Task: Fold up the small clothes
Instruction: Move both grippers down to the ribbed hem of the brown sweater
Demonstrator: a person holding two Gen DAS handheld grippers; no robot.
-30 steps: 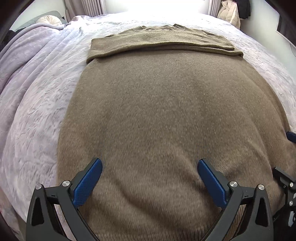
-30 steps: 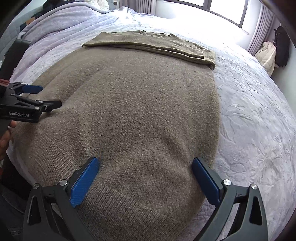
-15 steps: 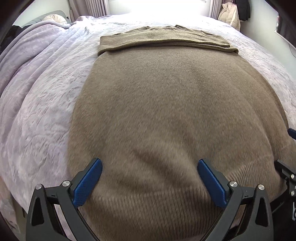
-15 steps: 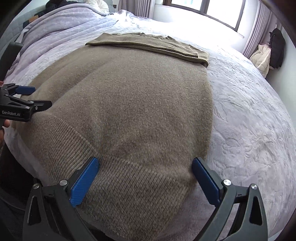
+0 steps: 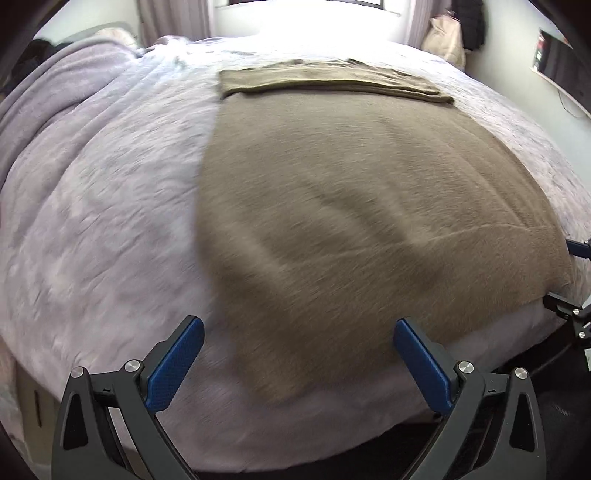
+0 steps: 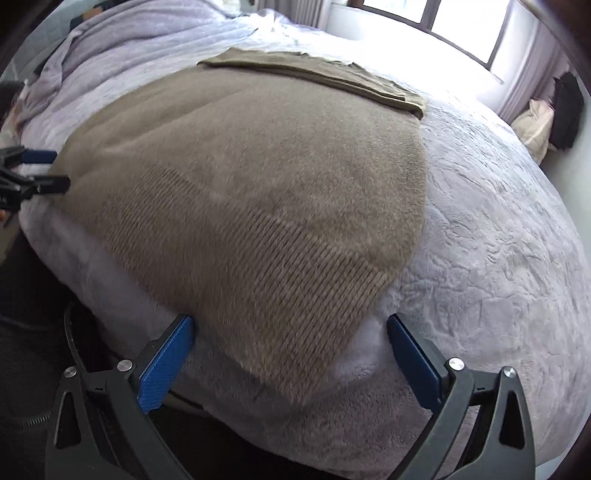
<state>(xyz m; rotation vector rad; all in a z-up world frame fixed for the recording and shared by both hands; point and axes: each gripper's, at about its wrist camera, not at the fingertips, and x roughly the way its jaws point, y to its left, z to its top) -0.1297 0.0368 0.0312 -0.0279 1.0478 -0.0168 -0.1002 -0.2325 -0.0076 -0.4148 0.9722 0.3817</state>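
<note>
A brown knit sweater (image 5: 369,192) (image 6: 258,177) lies flat on the bed, its top part folded over at the far end, its ribbed hem (image 6: 280,266) at the bed's near edge. My left gripper (image 5: 295,362) is open above the hem's left corner, holding nothing. Over the hem's right corner hovers my right gripper (image 6: 291,354), open too and holding nothing. Each gripper shows at the other view's edge: the right gripper (image 5: 576,280) and the left gripper (image 6: 33,173).
A lilac textured bedspread (image 5: 92,221) (image 6: 498,221) covers the bed. A bunched lilac blanket (image 5: 55,96) lies at the far left. A window (image 6: 461,22), curtains and hanging bags (image 6: 554,114) stand beyond the bed. Dark floor (image 6: 33,350) lies below the bed's near edge.
Both grippers have pulled back toward the bed's near edge and risen. The hem, earlier under the fingers, now lies ahead of them. Both stay open.
</note>
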